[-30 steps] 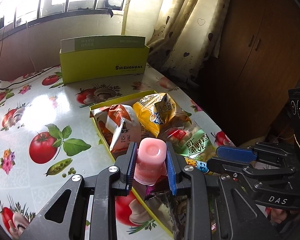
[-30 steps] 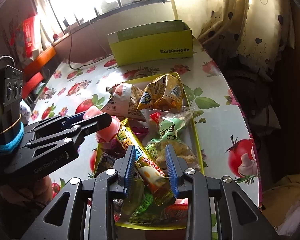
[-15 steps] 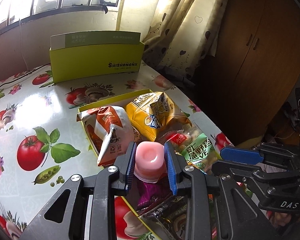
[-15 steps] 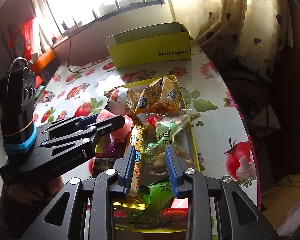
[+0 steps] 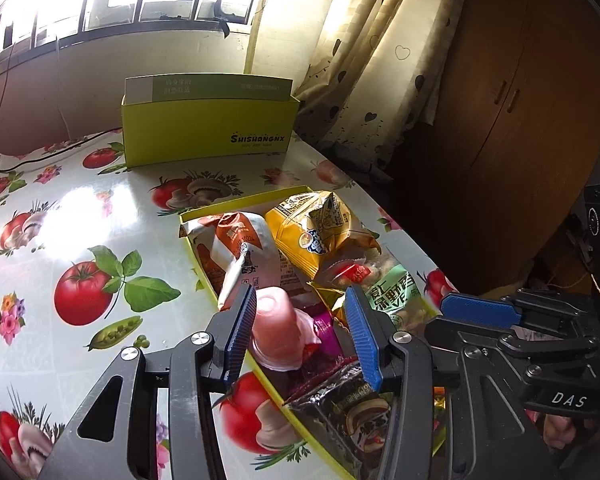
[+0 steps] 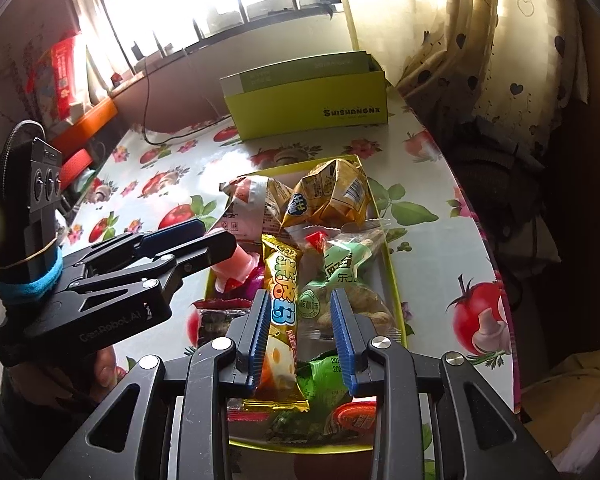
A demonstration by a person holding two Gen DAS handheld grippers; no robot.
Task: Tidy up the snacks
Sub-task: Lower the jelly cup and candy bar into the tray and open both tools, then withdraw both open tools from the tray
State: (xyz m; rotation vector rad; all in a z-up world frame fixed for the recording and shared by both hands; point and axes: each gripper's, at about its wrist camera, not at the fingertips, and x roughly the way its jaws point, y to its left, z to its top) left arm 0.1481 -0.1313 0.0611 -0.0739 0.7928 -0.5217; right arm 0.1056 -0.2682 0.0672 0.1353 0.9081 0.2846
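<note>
Left wrist view: left tool (image 5: 300, 322) with jaws apart, just opened wider; pink jelly cup (image 5: 278, 334) between them, leaning on the left pad, well clear of the right pad, resting at the near-left part of the yellow tray (image 5: 224, 204). Farther in the tray, orange-white snack bag (image 5: 240, 248) beside yellow snack bag (image 5: 320, 232); green peanut bag (image 5: 392, 292) to the right; dark cookie packet (image 5: 356, 404) near the camera. Tray on the tomato-print surface (image 5: 80, 240); green box (image 5: 208, 128) standing behind.

Right wrist view: right tool (image 6: 300, 332) hanging above the tray (image 6: 392, 280), jaws partly apart, not pressing anything; yellow snack bar (image 6: 284, 316) lying below, between the pads. Left tool (image 6: 216, 236) over the jelly cup (image 6: 240, 264) at the tray's left edge.
</note>
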